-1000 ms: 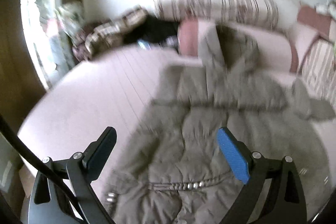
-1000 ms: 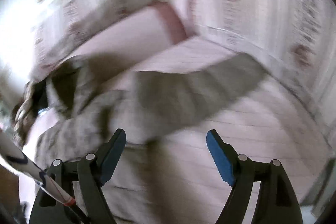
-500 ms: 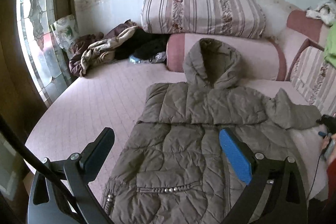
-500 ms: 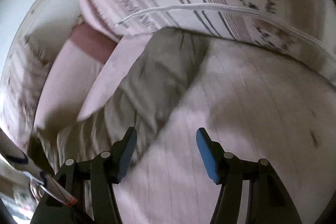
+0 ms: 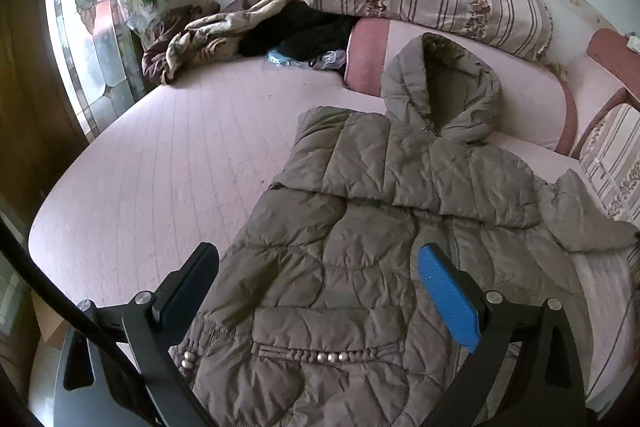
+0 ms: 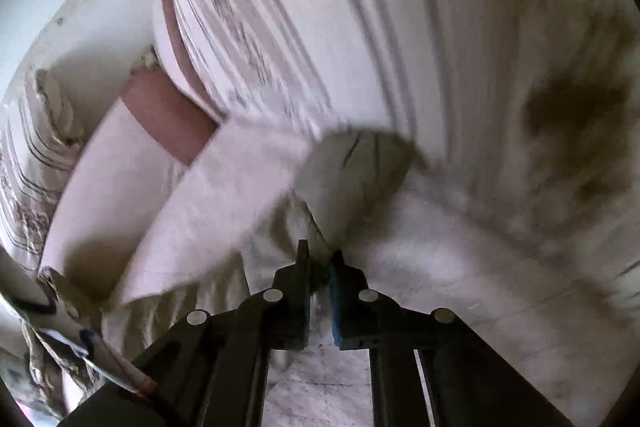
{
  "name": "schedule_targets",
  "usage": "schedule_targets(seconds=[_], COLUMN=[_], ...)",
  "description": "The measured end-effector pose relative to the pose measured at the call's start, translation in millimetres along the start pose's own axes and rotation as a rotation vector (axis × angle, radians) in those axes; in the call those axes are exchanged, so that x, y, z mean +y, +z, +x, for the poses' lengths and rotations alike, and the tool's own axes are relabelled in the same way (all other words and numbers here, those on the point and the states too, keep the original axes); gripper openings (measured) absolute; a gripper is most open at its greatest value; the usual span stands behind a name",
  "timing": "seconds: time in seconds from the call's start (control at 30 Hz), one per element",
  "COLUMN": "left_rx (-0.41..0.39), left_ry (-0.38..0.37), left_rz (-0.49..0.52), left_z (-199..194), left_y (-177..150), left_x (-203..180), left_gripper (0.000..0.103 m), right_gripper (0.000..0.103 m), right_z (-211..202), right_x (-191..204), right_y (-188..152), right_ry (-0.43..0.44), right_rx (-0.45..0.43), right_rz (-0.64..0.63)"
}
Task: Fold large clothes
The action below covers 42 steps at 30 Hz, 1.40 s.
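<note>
Right gripper is pinched onto the far sleeve; left gripper hangs spread above the jacket lying flat on the bed. One sleeve looks folded across the chest; most folding remains.

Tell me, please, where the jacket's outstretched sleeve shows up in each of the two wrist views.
Left wrist view: the sleeve lies at the right edge, stretched out from the jacket toward the striped cushion.
Right wrist view: the sleeve is at the centre, blurred, its cuff just ahead of the right gripper, which is shut on it.
Shared landmark: the striped cushion beside the sleeve.
</note>
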<state>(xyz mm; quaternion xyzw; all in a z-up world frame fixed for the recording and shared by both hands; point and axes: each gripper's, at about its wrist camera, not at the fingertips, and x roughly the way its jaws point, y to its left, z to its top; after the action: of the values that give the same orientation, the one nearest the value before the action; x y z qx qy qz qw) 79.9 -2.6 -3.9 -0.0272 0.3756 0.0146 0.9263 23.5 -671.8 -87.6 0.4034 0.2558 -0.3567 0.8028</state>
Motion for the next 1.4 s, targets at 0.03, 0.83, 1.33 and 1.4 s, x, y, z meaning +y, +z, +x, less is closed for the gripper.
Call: schedule_targets(seconds=[0.03,0.83,1.33,1.4], left_rx=[-0.007,-0.128,-0.065,-0.051], left_ry=[0.0,0.118,0.148,0.136], left_rz=[-0.003,-0.051,-0.16,-0.17], left_z=[-2,-34,2,6], left_y=[-1,-30,-44,-43], left_x=[3,117,167,169], left_gripper=[0.1,0.1,0.1,0.1], right_gripper=[0.006,0.006,0.009,0.016], right_z=[-15,-163,-78,-88], right_x=[2,373,434,434], right_y=[7,-283,-491,-494], right_ry=[-0.008,0.561,0.485,0.487], right_rx=[-0.027,0.163,0.367,0.351], right_rz=[0.002,-0.741,-1.121,-1.174])
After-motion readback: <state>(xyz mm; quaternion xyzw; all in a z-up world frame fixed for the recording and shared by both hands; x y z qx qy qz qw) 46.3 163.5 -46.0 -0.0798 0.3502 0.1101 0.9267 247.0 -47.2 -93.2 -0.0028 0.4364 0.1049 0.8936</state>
